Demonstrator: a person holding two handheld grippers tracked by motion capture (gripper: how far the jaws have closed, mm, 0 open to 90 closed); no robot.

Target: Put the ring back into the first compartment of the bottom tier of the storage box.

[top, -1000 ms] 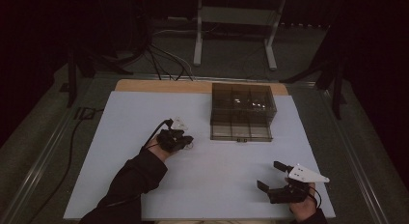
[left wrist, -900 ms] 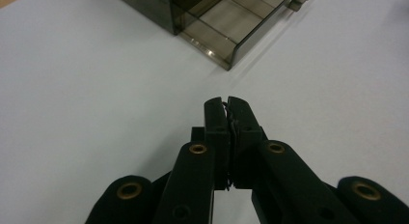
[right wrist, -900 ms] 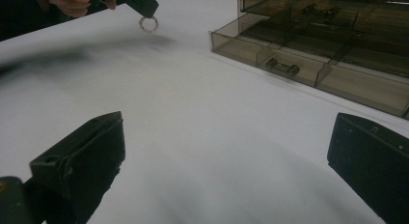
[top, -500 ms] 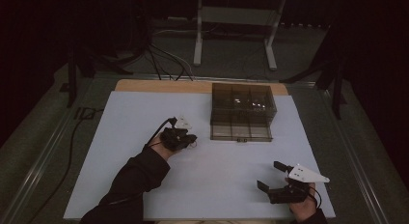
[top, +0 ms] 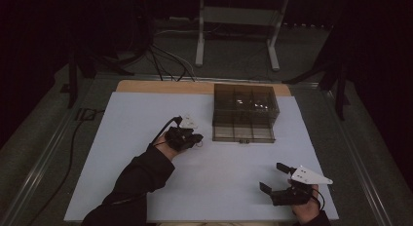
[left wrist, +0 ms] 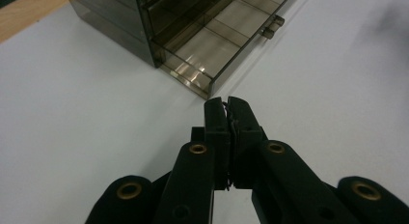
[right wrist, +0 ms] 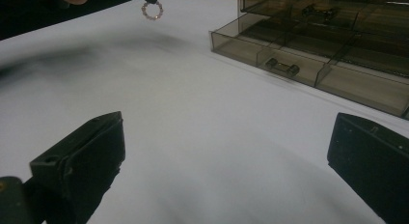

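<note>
While two hand-held grippers worked over a white table sheet, the left one carried a small beaded ring toward a smoky plastic drawer box

Nearest the person, the right gripper (top: 278,179) rested low on the white sheet (top: 146,114) at the front right, its two black jaws spread wide with nothing between them. Farther in and to the left, the left gripper (top: 198,138) had its jaws pressed together, pinching a small beaded ring (right wrist: 153,10) that hung below the tips in the right gripper view; a thin sliver of it showed between the closed pads in the left gripper view. Just beyond those tips stood the drawer box (top: 245,111), its bottom drawer (left wrist: 212,45) pulled out, divided into compartments, the nearest of them bare
</note>
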